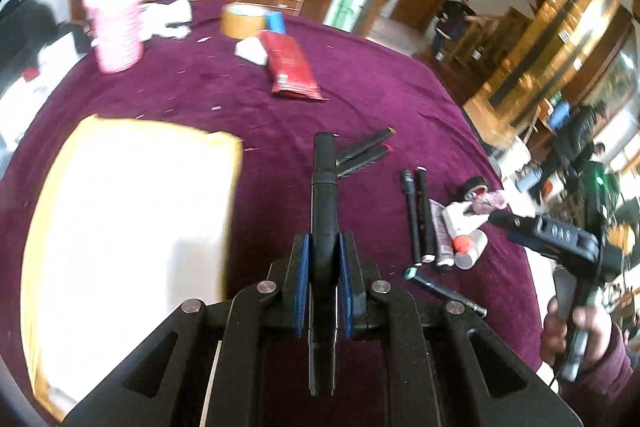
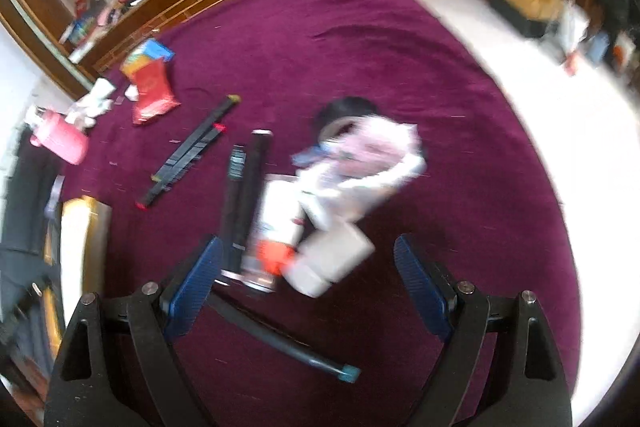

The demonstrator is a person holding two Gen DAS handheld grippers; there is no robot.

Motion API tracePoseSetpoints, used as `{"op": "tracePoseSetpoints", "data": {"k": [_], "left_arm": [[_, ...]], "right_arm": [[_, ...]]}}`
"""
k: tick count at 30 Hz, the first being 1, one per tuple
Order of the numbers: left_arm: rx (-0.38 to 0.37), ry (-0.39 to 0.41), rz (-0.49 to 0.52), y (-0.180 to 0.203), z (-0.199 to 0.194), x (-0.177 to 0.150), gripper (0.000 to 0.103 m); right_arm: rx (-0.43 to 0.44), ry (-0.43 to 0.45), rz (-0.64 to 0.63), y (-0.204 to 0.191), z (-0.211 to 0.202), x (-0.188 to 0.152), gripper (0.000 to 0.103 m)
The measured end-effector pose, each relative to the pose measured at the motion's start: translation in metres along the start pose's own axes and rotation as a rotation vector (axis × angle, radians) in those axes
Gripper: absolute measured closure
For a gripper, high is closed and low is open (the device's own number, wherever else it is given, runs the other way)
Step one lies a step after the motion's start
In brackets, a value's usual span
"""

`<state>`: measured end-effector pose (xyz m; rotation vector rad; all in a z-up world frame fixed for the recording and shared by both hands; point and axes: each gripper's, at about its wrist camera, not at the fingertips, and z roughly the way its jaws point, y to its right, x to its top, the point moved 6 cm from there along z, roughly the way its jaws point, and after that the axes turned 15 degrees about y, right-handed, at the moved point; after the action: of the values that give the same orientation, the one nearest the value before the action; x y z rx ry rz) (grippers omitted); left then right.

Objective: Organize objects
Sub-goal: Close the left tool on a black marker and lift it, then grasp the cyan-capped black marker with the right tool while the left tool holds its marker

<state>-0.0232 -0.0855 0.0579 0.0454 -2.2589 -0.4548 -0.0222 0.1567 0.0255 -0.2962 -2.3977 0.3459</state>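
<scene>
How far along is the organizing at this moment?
Early. Nothing visibly sits in the box yet, though glare hides its interior. In hand: the left gripper is shut on a black pen. The right gripper is open above the tubes and white bottle. Loose pens, red packet and tape remain.

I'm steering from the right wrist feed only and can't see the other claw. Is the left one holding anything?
Observer: Yes. The left claw is shut on a black pen-like stick that points forward.
Operator: Is it over the box?
Observer: No. The open cardboard box lies to its left, and the stick is above the purple cloth.
Operator: What's beyond the red packet?
Observer: A tan tape roll sits just past the red packet.
</scene>
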Motion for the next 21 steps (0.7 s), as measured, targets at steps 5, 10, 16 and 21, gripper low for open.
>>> {"op": "tracePoseSetpoints", "data": {"k": [5,10,16,21], "left_arm": [[0.043,0.032,-0.063,-0.027,-0.025,-0.005,0.092],[0.075,0.056,-0.062,-0.041,-0.045,-0.01,0.092],[0.075,0.059,-0.066,-0.046,-0.05,-0.014,0.092],[0.055,0.033,-0.059,-0.04,-0.038,-0.015,0.092]], "right_arm": [[0.141,-0.104,0.021,-0.046,0.042,0.007,0.015],[0.162,-0.226,-0.13,-0.068,0.045,-0.018,0.016],[0.136,-0.314,-0.427,-0.058,0.02,-0.071,0.024],[0.065,-0.308,-0.532,-0.05,0.037,-0.095,0.055]]}}
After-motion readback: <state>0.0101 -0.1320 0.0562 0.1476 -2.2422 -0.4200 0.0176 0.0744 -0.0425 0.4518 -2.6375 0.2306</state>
